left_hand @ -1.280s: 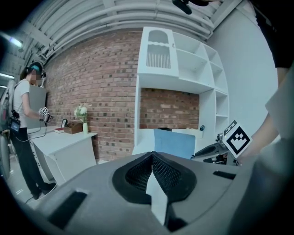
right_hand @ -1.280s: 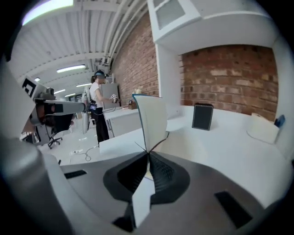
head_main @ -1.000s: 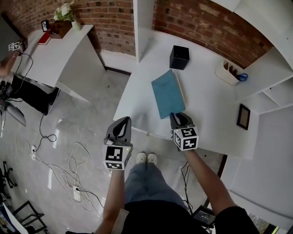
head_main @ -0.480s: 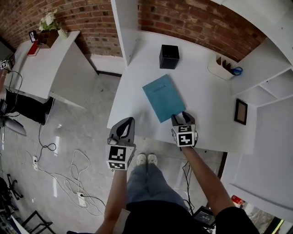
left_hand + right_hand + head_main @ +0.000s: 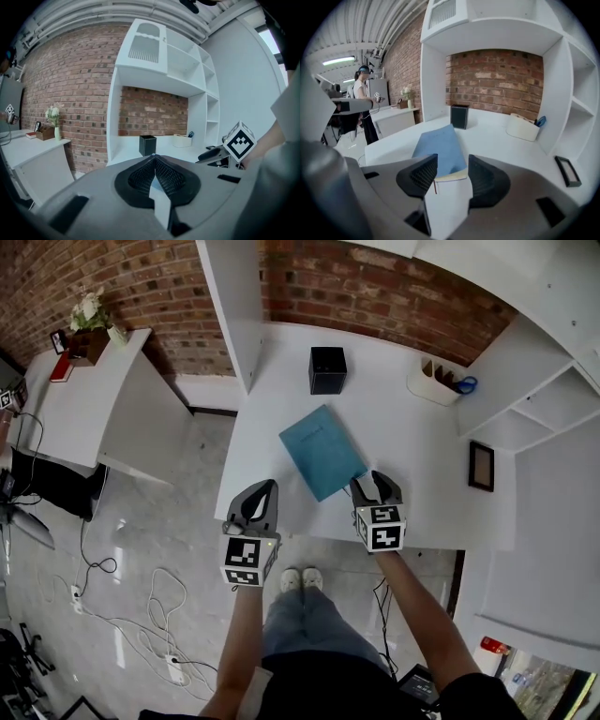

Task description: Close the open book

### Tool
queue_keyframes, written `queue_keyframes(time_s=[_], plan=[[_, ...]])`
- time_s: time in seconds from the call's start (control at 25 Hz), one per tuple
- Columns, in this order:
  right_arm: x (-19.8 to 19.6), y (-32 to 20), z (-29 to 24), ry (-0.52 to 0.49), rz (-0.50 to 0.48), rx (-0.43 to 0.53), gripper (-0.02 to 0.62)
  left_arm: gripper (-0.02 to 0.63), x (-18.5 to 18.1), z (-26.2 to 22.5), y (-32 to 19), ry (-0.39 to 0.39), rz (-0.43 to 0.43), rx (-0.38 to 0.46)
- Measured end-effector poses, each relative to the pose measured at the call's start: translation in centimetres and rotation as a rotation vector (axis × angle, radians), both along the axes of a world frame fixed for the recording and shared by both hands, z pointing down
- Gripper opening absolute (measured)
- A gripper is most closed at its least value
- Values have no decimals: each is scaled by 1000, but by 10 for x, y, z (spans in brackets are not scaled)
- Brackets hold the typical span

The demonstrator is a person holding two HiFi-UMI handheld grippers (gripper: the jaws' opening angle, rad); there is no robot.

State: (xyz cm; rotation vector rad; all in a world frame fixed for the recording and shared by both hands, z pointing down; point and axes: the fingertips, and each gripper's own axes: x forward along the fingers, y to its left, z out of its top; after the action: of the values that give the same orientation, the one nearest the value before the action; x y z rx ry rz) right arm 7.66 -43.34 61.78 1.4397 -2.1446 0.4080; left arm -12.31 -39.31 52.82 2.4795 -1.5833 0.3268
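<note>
Closed book (image 5: 322, 451) lies near the desk's (image 5: 412, 456) front edge. Right gripper (image 5: 372, 486) jaws, just opened, stand spread about its near corner, unpressed; left gripper (image 5: 262, 498) is pressed together. Withdrawal is best made straight back.

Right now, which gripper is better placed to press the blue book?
Right. The right gripper, jaws just opened, straddles the closed blue book at its near corner without pressing; the shut left gripper hangs well left of it.

Nothing legible shows: the book (image 5: 322, 451) bears a faint line of cover print too small to read, and the left cube (image 5: 246, 562) and right cube (image 5: 380, 527) carry only square black-and-white markers.
</note>
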Motion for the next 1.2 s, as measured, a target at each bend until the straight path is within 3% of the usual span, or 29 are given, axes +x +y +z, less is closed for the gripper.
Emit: queue_keyframes(time_s=[0.32, 0.64, 0.8, 1.2], plan=[[48, -6, -116, -118, 141, 261, 156, 9, 38, -67, -24, 41, 63, 143], [82, 13, -227, -77, 204, 543, 33, 9, 79, -137, -36, 50, 137, 269], [94, 25, -251, -87, 239, 607, -2, 9, 92, -160, -39, 58, 161, 307], [102, 38, -266, -107, 266, 652, -2, 9, 104, -184, -39, 58, 194, 348]])
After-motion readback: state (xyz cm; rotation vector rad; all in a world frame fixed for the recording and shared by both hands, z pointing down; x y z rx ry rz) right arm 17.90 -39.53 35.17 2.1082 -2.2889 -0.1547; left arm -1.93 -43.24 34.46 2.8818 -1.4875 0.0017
